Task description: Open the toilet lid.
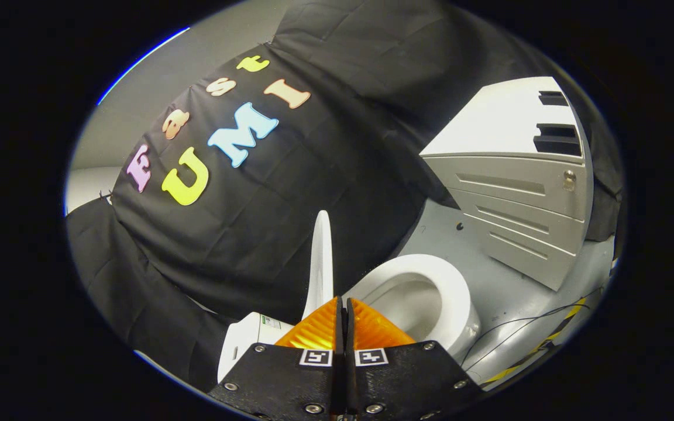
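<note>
1. Your gripper [346, 307] has its two fingers pressed together with no visible gap and nothing between them, so you are holding nothing
2. The toilet lid [322, 263] stands raised just ahead of the fingertips and a little to their left, seen edge-on as a thin white blade against the black cloth wall [267, 234]; upright like this, it probably rests balanced past its hinge
3. The toilet bowl [425, 298] lies open just beyond the fingers to their right, with the seat ring down and the inside showing, which suggests the opening is essentially done
4. The tank [249, 339] sits low at the left of the fingers, under the lid's foot, so you are facing the toilet side-on
5. A grey cabinet [518, 193] stands well apart beyond the bowl on the grey floor [518, 304], out of your way
6. If the lid looks unsteady, nudge it gently toward the tank side; otherwise back away without brushing it
</note>
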`<state>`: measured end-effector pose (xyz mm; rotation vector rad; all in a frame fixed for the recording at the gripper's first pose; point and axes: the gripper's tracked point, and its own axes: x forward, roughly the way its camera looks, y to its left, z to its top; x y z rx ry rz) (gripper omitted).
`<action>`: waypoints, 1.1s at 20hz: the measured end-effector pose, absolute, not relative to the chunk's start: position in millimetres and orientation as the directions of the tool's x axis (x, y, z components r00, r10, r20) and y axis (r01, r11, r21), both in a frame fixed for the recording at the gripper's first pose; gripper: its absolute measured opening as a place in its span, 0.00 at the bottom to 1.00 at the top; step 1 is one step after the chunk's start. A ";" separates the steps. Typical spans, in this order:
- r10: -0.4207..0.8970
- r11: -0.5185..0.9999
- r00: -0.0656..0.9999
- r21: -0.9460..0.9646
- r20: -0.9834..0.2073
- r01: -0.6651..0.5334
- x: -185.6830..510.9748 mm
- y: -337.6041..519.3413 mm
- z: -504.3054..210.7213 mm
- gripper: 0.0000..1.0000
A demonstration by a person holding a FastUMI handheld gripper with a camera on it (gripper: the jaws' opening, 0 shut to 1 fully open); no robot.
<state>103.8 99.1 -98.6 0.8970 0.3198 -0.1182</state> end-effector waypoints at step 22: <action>-0.048 0.789 0.971 0.588 -0.234 0.181 108.3 148.5 -32.6 0.00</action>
